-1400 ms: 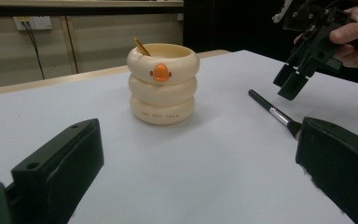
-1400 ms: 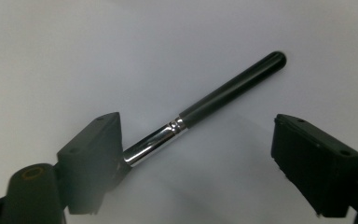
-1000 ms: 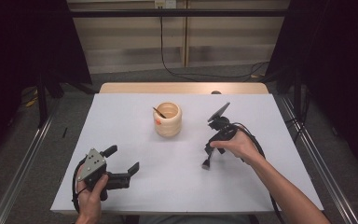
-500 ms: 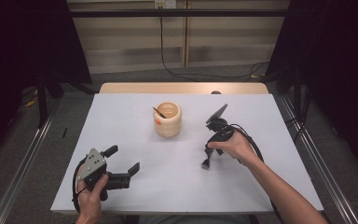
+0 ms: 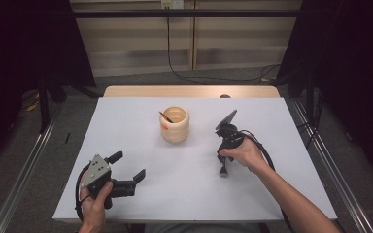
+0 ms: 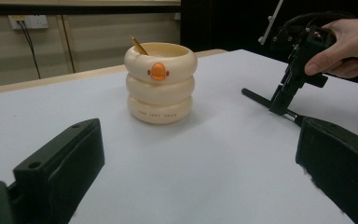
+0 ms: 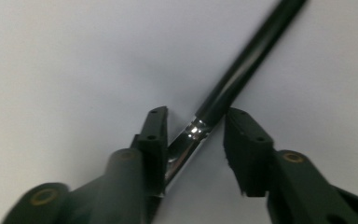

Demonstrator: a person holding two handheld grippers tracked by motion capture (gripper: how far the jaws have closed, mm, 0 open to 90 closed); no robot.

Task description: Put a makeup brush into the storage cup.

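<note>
A white sheet (image 5: 126, 126) covers the table, with dark curtains to either side and a pale wall with trailing cables behind. In the high view a cream ringed pot (image 5: 175, 124) stands upright near the middle, a thin stick leaning out of it. The left gripper (image 5: 128, 169) rests low at the near left corner in the person's left hand (image 5: 94, 206), jaws spread wide with nothing between them. The right gripper (image 5: 223, 167) points down at the sheet right of the pot, well apart from it, held in the right hand (image 5: 245, 154).

From the left gripper view the pot (image 6: 160, 84) shows three stacked rings and an orange duck-bill badge near its rim. Beyond it the right gripper (image 6: 284, 105) stands tip-down over a slim black pen (image 6: 256, 97) lying flat on the sheet.

The right gripper view looks straight down — the pen (image 7: 242, 70), black barrel with a silver section, lies diagonally between the two jaws. The jaws have just been closing on it; the left one touches the silver part, the right one sits just beside the barrel with a thin gap, so no clamp is made yet.
</note>
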